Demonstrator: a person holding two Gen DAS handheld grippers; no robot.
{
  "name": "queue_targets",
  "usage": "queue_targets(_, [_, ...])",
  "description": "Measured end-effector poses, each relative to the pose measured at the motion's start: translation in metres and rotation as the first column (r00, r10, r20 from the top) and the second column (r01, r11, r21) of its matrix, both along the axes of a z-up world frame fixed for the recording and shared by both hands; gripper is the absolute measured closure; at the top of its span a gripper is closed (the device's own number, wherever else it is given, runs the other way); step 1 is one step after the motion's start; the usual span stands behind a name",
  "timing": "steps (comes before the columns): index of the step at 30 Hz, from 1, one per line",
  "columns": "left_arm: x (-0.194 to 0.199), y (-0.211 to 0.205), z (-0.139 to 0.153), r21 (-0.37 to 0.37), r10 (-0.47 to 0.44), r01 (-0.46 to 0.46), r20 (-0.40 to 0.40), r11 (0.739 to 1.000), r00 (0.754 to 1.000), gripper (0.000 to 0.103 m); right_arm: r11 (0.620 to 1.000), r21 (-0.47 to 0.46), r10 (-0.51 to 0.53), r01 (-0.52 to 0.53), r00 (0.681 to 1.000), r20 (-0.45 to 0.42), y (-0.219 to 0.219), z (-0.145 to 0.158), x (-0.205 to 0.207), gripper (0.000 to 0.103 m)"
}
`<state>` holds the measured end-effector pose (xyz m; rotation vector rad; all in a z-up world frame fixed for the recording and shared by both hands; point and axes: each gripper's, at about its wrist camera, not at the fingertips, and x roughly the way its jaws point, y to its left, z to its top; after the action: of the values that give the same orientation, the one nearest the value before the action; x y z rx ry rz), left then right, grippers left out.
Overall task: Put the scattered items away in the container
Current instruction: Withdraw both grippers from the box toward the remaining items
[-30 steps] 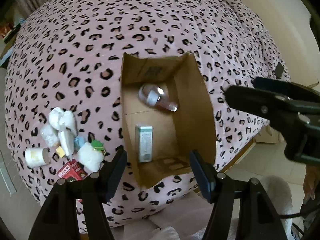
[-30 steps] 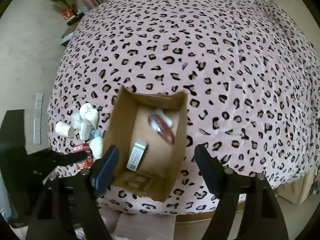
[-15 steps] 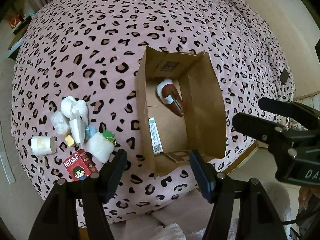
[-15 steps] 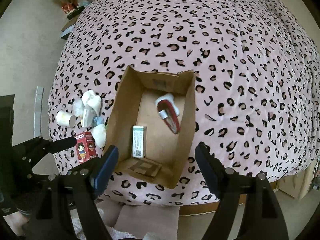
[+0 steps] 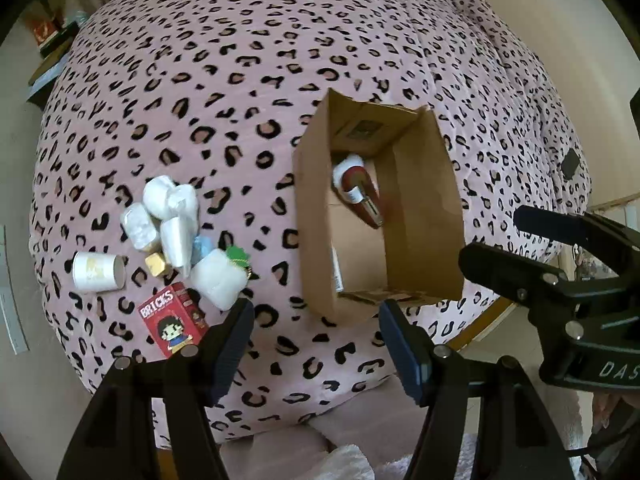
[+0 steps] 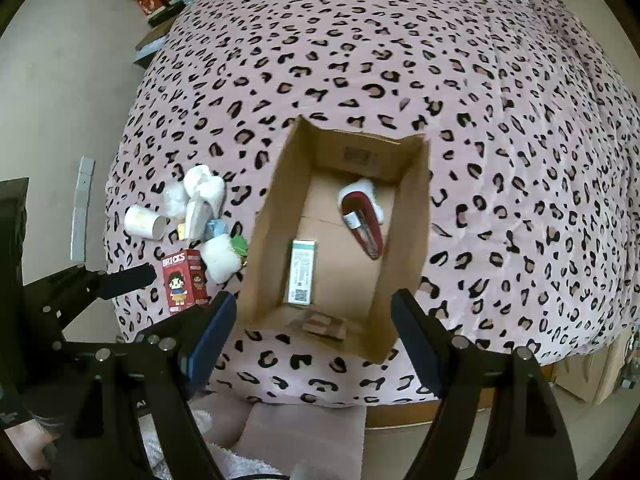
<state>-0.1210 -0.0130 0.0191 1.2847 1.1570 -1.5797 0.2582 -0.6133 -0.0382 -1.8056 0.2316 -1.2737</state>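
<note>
An open cardboard box stands on the pink leopard-print bed. In it lie a red and white pouch and a slim green and white carton. Left of the box lies a small pile: a red BRICKS box, a white cup on its side, white wrapped packets and a white plush with a green tag. My left gripper hovers open over the bed's near edge, between pile and box. My right gripper hangs open above the box's near end. Neither holds anything.
The bed's rounded near edge drops to a beige floor. A grey strip lies on the floor at the left, and books sit beyond the bed. A fluffy white rug lies below the grippers.
In the left wrist view the box has slid to the right and the pile has come nearer the middle. In the right wrist view the box has grown larger. Both grippers have stayed open.
</note>
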Motion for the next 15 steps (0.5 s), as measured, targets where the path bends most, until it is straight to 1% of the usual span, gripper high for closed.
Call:
queue_targets(3, [0.014, 0.003, 0.0, 0.004, 0.025, -0.025, -0.001, 1.0, 1.0, 0.036, 0.997, -0.005, -0.071, 0.071, 0.997, -0.007, -0.01, -0.009, 0.004, 0.022])
queue_targets(6, [0.028, 0.005, 0.0, 0.008, 0.053, -0.053, -0.005, 0.999, 0.999, 0.036, 0.987, -0.012, -0.163, 0.163, 0.987, -0.012, -0.02, -0.018, 0.008, 0.022])
queue_targets(8, [0.038, 0.007, 0.0, 0.01, 0.071, -0.071, -0.007, 0.997, 0.997, 0.036, 0.968, -0.015, -0.252, 0.251, 0.968, -0.013, -0.027, -0.025, 0.01, 0.022])
queue_targets(12, [0.062, 0.011, -0.002, 0.02, 0.116, -0.116, -0.013, 0.993, 0.993, 0.036, 0.937, -0.024, -0.349, 0.349, 0.937, -0.023, -0.045, -0.038, 0.015, 0.022])
queue_targets(15, [0.088, 0.015, -0.008, 0.039, 0.176, -0.176, -0.017, 0.984, 0.984, 0.036, 0.895, -0.028, -0.445, 0.444, 0.895, -0.028, -0.061, -0.048, 0.018, 0.022])
